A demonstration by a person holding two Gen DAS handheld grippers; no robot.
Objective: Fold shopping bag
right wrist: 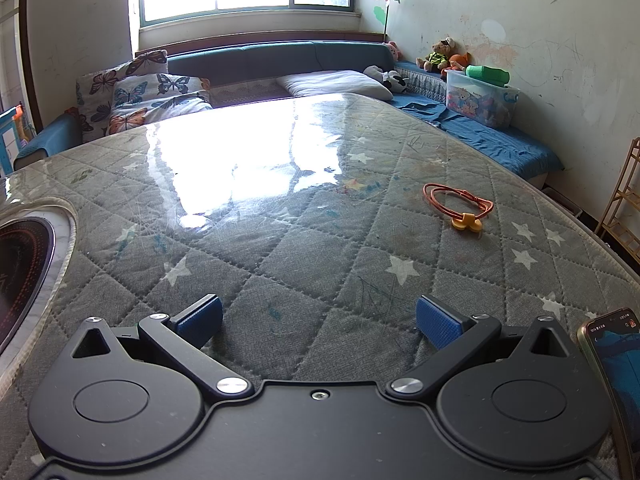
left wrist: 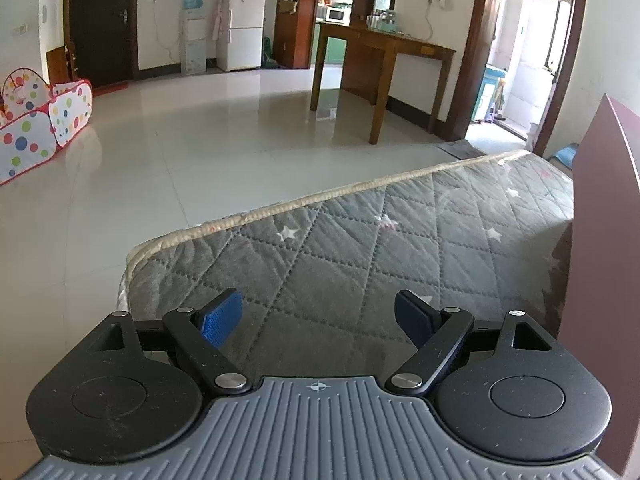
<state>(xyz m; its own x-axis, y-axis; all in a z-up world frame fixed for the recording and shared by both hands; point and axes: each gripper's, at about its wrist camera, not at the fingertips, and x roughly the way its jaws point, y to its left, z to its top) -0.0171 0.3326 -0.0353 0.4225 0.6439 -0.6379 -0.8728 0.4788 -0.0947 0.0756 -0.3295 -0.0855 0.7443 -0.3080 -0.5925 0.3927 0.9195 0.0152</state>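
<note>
Two grippers sit low over a grey quilted table cover (right wrist: 304,240) with white stars, both with their blue pads spread wide and nothing between them: the left gripper (left wrist: 318,320) at the bottom of its frame, the right gripper (right wrist: 318,322) likewise.

One clear plastic storage box (right wrist: 482,102) stands at the upper right of the right wrist view, on a blue-covered bench along the wall; it holds colourful small items too blurred to name, and a green roll (right wrist: 488,74) lies across its top.

Only the right view shows an orange cord with a yellow clip (right wrist: 460,204) lying on the cover at centre right, a phone (right wrist: 612,344) cut off by the lower right edge, and a dark round panel (right wrist: 20,264) cut off at the left edge. Only the left view shows the tiled floor, a wooden table (left wrist: 384,48), a white fridge (left wrist: 242,20) and a dotted play tent (left wrist: 40,120) at the left edge. A maroon panel (left wrist: 604,240) fills that view's right edge, possibly the shopping bag; I cannot tell.
</note>
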